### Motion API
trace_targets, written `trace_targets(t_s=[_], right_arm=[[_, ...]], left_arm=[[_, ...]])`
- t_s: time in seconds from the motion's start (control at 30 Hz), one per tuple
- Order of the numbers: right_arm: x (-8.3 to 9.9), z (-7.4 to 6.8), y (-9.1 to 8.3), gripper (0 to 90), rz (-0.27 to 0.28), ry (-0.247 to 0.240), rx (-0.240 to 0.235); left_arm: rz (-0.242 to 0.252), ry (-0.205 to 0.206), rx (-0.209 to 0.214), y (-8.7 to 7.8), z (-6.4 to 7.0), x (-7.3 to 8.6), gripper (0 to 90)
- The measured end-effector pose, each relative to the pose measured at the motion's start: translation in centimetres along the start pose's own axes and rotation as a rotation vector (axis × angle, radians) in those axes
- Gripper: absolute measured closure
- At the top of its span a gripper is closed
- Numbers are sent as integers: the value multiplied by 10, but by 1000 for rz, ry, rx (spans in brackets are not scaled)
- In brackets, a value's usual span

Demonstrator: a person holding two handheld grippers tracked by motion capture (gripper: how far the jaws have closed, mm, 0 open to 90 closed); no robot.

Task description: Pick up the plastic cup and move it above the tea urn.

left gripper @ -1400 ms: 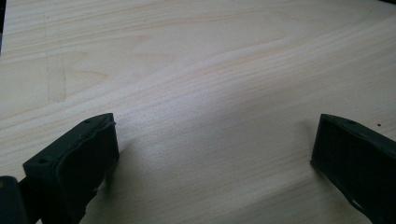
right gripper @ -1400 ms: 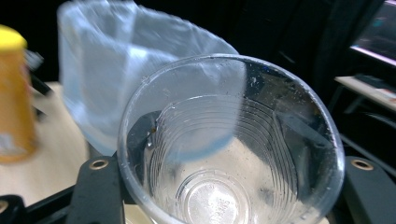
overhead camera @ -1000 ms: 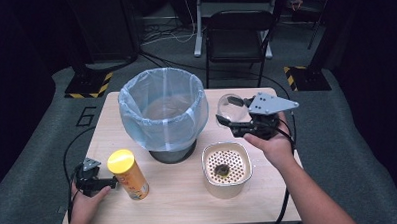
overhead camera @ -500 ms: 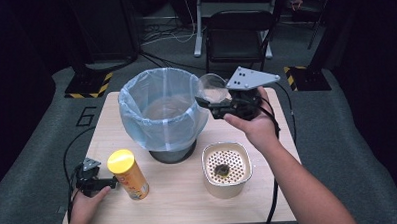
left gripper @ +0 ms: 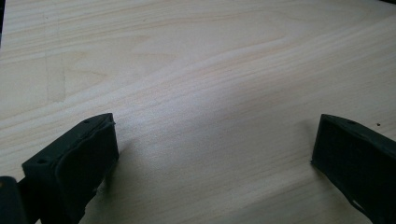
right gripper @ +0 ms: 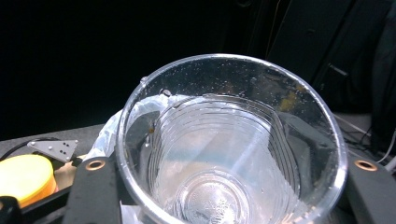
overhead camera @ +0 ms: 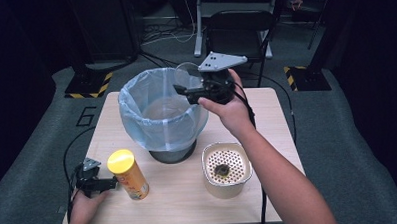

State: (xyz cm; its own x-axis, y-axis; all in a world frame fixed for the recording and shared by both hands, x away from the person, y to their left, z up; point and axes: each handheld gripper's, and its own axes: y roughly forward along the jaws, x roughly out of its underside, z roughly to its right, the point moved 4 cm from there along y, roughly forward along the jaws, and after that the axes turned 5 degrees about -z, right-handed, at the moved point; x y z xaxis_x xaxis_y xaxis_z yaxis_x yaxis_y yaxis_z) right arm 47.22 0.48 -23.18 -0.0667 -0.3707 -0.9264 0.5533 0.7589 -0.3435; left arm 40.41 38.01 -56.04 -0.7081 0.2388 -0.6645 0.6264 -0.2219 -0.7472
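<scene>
Right claw (overhead camera: 185,90): pinches a clear cup (right gripper: 231,144) over the lined bin (overhead camera: 159,116), centre frame, likely to tip it in.
Left claw (left gripper: 212,163): spread, idle on the bench (left gripper: 196,70), lower left.

The table (left gripper: 196,84) is pale, matt wood with fine grain. The cup (right gripper: 231,144) is clear, glossy ribbed plastic (droplets cling inside). A thin translucent blue plastic liner (overhead camera: 136,119) covers the bin. The near-right strainer container (overhead camera: 227,169) looks like perforated metal.
</scene>
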Motion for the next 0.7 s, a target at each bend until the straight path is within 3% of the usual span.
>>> trace_targets(t_s=[0.27,0.7], right_arm=[[4,-3,32,342,-56,6,-11],[9,-5,64,319,-98,40,-26]], left_arm=[[-1,2,2,0,0,0,1],[0,3,3,0,0,0,1]])
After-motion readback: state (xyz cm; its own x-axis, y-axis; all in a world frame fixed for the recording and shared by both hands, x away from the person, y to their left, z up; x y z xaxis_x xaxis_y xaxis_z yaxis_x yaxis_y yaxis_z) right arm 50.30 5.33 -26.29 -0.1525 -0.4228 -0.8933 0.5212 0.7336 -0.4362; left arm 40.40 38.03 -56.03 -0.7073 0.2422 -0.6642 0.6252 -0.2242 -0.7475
